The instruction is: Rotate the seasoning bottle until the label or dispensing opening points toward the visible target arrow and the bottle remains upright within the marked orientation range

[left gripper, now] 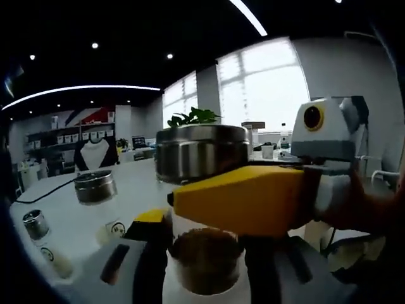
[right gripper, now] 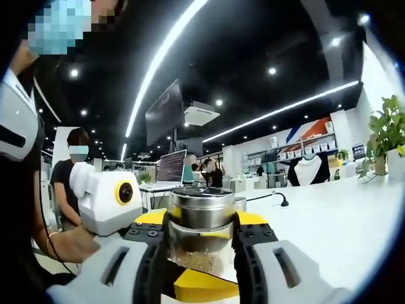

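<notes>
Seasoning bottle: a clear glass jar with a steel cap, upright and part filled with brown granules; in the left gripper view it sits front and centre, just ahead of the camera.
Right gripper: its jaws are clamped on the seasoning bottle, one black pad pressed to each side of the glass just under the cap (yellow plates sit behind the pads).
Left gripper: its dark jaws stand on either side of the seasoning bottle's lower body and appear to press on it; a yellow part of the other gripper crosses above them.
Bench: a white top that carries everything here, running off toward the back of the room.
Other jars: two smaller steel-capped jars stand on the bench, well apart from the held one.
Person: a hand grips the white handle of the left gripper.
Plant: green leaves rise behind the steel cap, near the windows.
Laptop: open on a far desk.
</notes>
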A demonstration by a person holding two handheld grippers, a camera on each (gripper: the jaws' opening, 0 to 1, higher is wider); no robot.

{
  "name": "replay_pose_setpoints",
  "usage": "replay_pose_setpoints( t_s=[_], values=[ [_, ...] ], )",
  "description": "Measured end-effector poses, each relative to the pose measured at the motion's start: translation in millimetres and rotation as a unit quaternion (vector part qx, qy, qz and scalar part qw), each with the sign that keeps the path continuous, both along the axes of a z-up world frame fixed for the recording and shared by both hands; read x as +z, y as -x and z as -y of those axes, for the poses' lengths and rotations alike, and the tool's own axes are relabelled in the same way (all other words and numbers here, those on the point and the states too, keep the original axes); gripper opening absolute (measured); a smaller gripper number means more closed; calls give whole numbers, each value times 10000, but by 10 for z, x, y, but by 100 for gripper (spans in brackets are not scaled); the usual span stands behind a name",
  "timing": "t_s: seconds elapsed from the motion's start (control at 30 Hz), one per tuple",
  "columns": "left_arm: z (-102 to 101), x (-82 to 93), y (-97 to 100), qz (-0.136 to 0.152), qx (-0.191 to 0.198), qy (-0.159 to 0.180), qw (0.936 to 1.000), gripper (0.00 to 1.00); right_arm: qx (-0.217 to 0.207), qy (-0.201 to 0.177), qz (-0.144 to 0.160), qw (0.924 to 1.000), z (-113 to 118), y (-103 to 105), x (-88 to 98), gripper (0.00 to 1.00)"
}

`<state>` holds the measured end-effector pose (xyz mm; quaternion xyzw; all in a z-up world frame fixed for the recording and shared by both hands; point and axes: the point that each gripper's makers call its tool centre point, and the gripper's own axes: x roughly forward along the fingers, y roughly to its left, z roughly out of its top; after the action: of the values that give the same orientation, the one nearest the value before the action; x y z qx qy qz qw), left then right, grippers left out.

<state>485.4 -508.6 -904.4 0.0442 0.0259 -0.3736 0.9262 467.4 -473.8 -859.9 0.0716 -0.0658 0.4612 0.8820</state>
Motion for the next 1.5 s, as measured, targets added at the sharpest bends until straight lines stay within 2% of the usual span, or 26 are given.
replay_pose_setpoints(
  t_s=[0.03, 0.1, 0.33, 0.57, 0.77, 1.1, 1.27, 1.5],
  values=[
    [7, 3, -3, 1, -16, 14, 10000, 48, -76, 71, 143, 9998, -2, 3, 11, 37],
    [31, 8, -15, 33, -65, 8, 10000, 48, -153, 214, 243, 9994, -1, 9, 18, 37],
    [70, 57, -29, 146, -124, 84, 9998, 48, -199, -76, 52, 9998, 93, -31, 61, 37],
    [72, 32, -37, 113, -181, 4, 9998, 49, -215, 9, 108, 9997, 104, -37, 44, 37],
    [5, 5, -99, 79, -88, -49, 9999, 53, -366, 81, 131, 9992, 165, -132, 40, 37],
    [-74, -132, -159, -102, -40, -242, 9996, 53, -607, 118, 52, 9981, 279, -338, -14, 37],
    [-143, -173, -181, -170, 36, -230, 9996, 52, -718, 116, 77, 9973, 375, -465, -23, 37],
    [-206, -198, -216, -227, 131, -223, 9994, 51, -931, 303, 97, 9951, 432, -653, -100, 37]
  ],
)
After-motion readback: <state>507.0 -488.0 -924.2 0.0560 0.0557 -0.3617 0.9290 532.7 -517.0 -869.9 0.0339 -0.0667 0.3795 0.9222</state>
